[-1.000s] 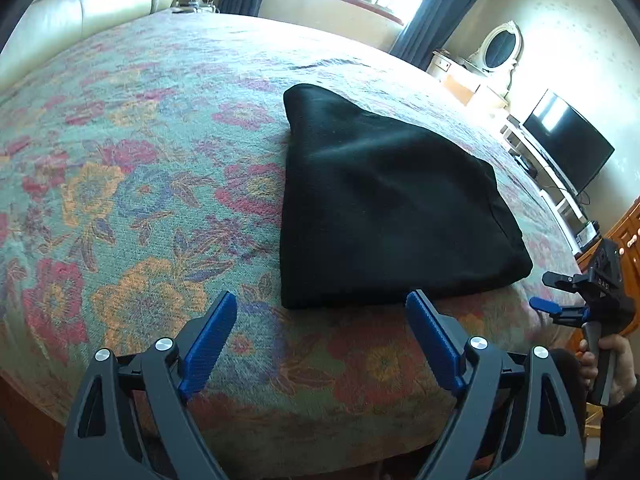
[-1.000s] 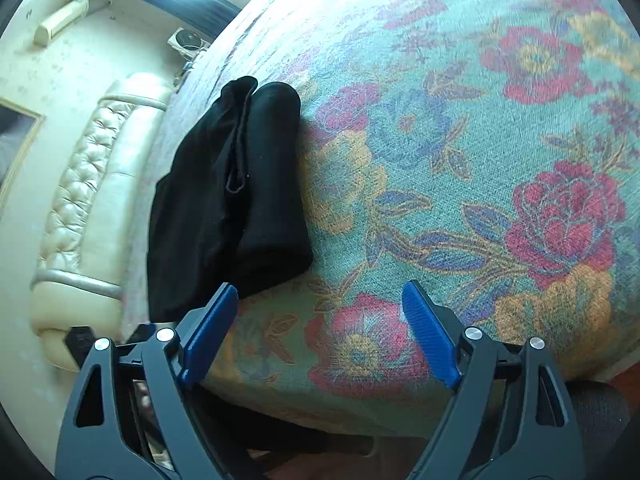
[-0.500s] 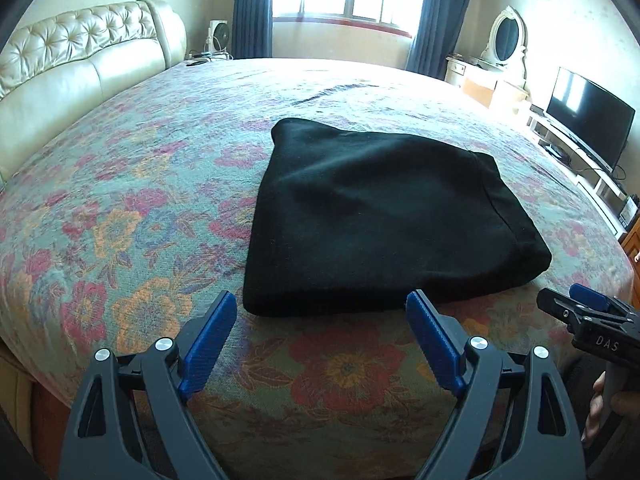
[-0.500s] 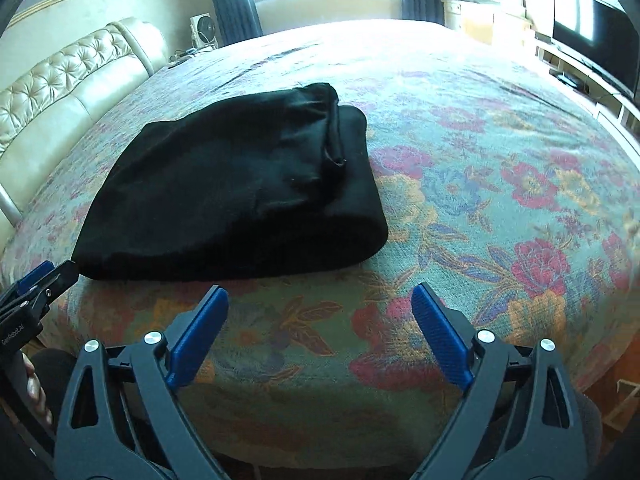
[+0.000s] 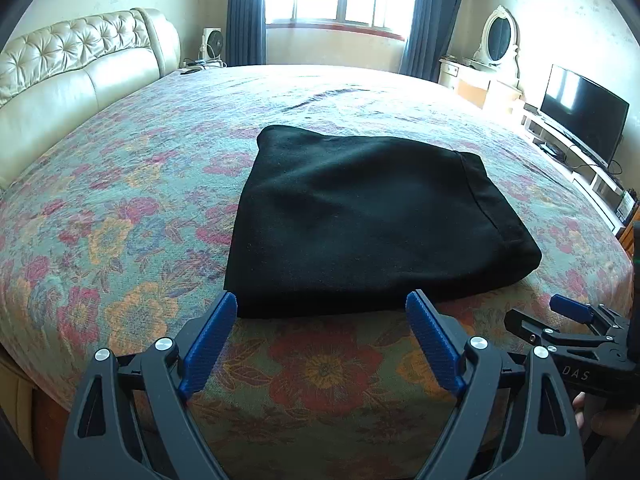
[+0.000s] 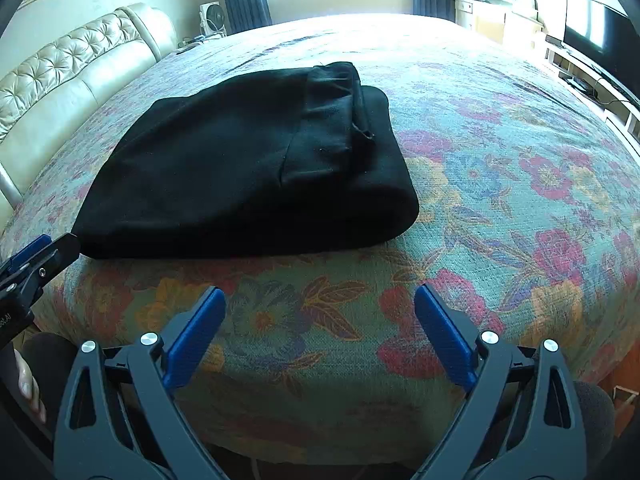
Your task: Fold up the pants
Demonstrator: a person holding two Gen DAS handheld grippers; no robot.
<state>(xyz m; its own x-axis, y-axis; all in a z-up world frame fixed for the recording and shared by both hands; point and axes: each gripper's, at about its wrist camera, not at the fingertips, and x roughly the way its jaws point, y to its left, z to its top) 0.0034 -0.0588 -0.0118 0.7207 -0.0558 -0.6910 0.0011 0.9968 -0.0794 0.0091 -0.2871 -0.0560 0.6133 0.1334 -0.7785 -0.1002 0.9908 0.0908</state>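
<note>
Left wrist view shows your left tongs (image 5: 322,322) spread apart with nothing between them, the folded black pants (image 5: 372,220) lying on the floral bedspread (image 5: 120,220) just ahead. Your right tongs (image 6: 320,312) also stand apart and empty; from them, the pants (image 6: 248,160) lie ahead and left.
</note>
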